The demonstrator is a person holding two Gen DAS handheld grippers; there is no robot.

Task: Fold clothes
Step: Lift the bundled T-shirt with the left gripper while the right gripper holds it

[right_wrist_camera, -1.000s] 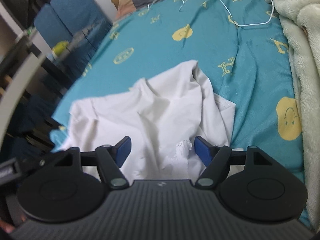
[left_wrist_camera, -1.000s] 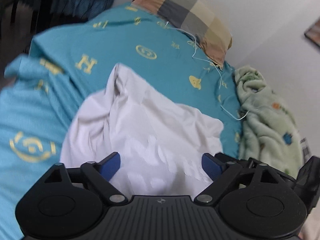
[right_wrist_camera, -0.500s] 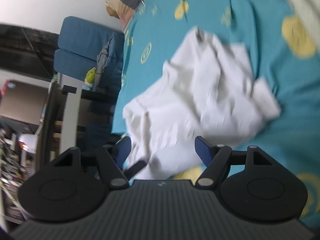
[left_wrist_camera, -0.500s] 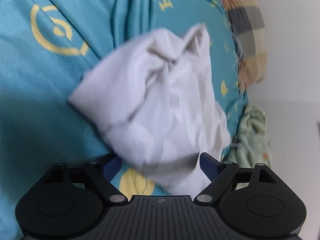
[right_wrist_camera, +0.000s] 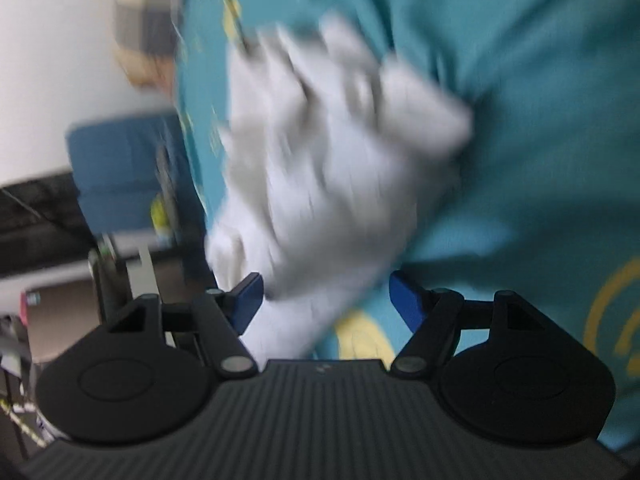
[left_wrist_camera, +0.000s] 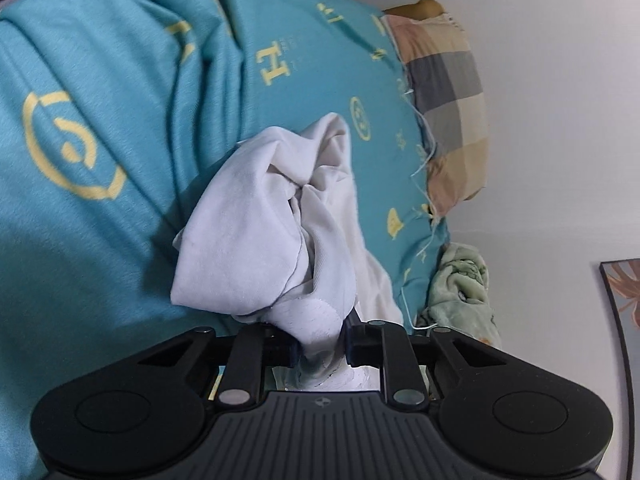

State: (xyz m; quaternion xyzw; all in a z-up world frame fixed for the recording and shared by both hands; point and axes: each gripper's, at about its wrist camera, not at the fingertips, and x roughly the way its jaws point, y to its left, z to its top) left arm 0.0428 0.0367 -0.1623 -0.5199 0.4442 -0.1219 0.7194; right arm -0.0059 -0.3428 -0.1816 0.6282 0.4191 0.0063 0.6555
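Left hand-held gripper (left_wrist_camera: 322, 346), just closed, clamps the white garment (left_wrist_camera: 260, 236) on teal bedding (left_wrist_camera: 100, 240); plaid pillow (left_wrist_camera: 448, 96) beyond.

Teal bedsheet (left_wrist_camera: 100, 240) with yellow logo prints, creased. Plaid pillow (left_wrist_camera: 448, 92) at bed head, against white wall (left_wrist_camera: 560, 140). Pale green fleece blanket (left_wrist_camera: 464, 292) bunched beside sheet edge. Framed picture (left_wrist_camera: 624, 300) on wall. Blue chair (right_wrist_camera: 116, 168) off bedside, blurred.

A bed in a teal sheet (left_wrist_camera: 100, 240) with yellow emblems, a checked pillow (left_wrist_camera: 448, 92), white wall (left_wrist_camera: 560, 120) behind.
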